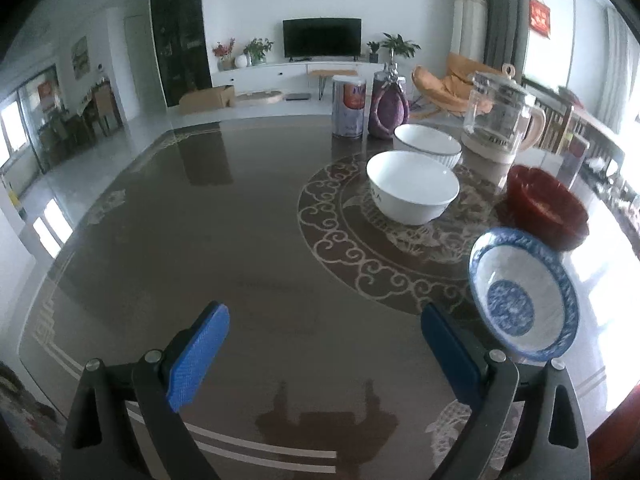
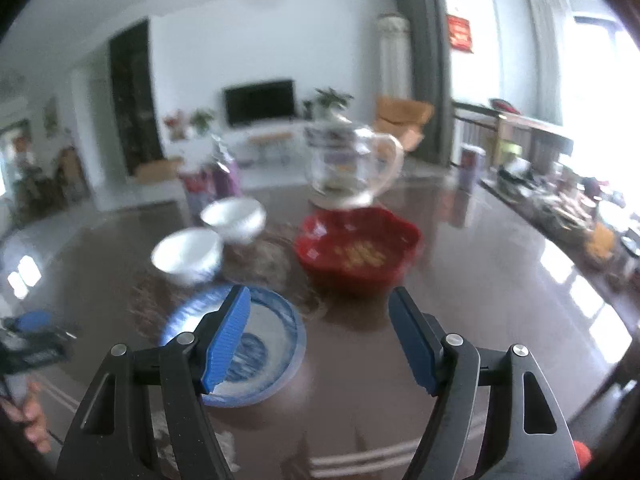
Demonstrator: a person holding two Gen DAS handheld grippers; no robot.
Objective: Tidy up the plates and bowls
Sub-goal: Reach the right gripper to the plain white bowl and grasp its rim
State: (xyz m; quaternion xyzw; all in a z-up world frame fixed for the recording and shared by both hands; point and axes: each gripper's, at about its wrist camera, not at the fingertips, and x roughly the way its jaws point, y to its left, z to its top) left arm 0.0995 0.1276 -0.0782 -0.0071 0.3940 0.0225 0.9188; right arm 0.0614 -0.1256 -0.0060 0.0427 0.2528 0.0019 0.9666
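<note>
Left wrist: my left gripper (image 1: 324,344) spread, empty, above the table (image 1: 200,240); blue bowl (image 1: 524,294) just right of it, white bowls (image 1: 412,186) beyond. Right wrist (blurred): right gripper (image 2: 320,332) spread, empty; blue bowl (image 2: 272,320) behind its left finger, red bowl (image 2: 358,248) ahead

**4 bowls on the dark glossy table**

The blue-and-white patterned bowl (image 1: 524,294) lies nearest, upright and empty, with a blue medallion in its centre. Behind it stands the red scalloped bowl (image 1: 546,206), holding yellowish pieces. The plain white bowl (image 1: 412,186) and the ribbed white bowl (image 1: 428,145) stand close together, farther back.
</note>
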